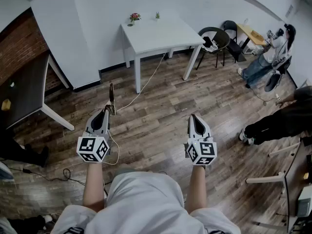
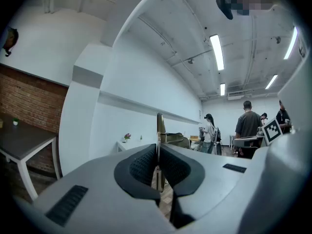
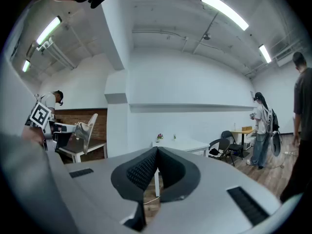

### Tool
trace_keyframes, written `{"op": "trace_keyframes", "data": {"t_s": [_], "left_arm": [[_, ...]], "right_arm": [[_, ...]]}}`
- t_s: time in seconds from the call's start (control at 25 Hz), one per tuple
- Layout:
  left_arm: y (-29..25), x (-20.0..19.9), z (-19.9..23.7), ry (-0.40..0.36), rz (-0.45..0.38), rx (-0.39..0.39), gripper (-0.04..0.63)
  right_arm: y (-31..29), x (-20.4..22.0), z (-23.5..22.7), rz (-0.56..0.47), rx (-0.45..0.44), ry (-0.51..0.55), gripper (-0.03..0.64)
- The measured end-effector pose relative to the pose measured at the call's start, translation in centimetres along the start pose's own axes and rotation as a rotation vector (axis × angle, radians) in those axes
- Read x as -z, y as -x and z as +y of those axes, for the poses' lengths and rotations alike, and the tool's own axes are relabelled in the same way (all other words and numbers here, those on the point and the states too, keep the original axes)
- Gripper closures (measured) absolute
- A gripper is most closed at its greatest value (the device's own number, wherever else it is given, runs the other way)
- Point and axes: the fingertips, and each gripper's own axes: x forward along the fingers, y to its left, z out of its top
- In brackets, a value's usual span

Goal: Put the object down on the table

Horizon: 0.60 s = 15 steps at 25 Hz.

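My left tongs [image 1: 107, 113] were pinched narrow on a thin flat metal utensil [image 1: 111, 97]. Its long axis ran straight out past the jaw tips, and it sat edge-on between the pads [image 2: 146, 165]. My right tongs [image 1: 195, 119] were closed pad to pad with nothing between them. The white table [image 1: 161, 35] stood well ahead of both, its near edge facing me, with a small flower pot [image 1: 133, 18] at its far side. A cable [image 1: 141, 89] trailed over the bare wood floor [image 1: 161, 111] between. A dark table [image 1: 24, 89] lay left of the left tongs, and a folding chair [image 1: 214, 40] and a person [image 1: 278, 121] lay right of the right tongs.
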Motion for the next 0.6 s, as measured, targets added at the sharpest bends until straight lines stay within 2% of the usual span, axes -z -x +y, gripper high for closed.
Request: {"op": "trace_keyframes", "data": {"t_s": [0.6], "left_arm": [[-0.1, 0.5, -1.2, -0.007, 0.014, 0.01, 0.569]], "right_arm": [[0.7, 0.2, -0.4, -0.018, -0.02, 0.001, 0.609]]}}
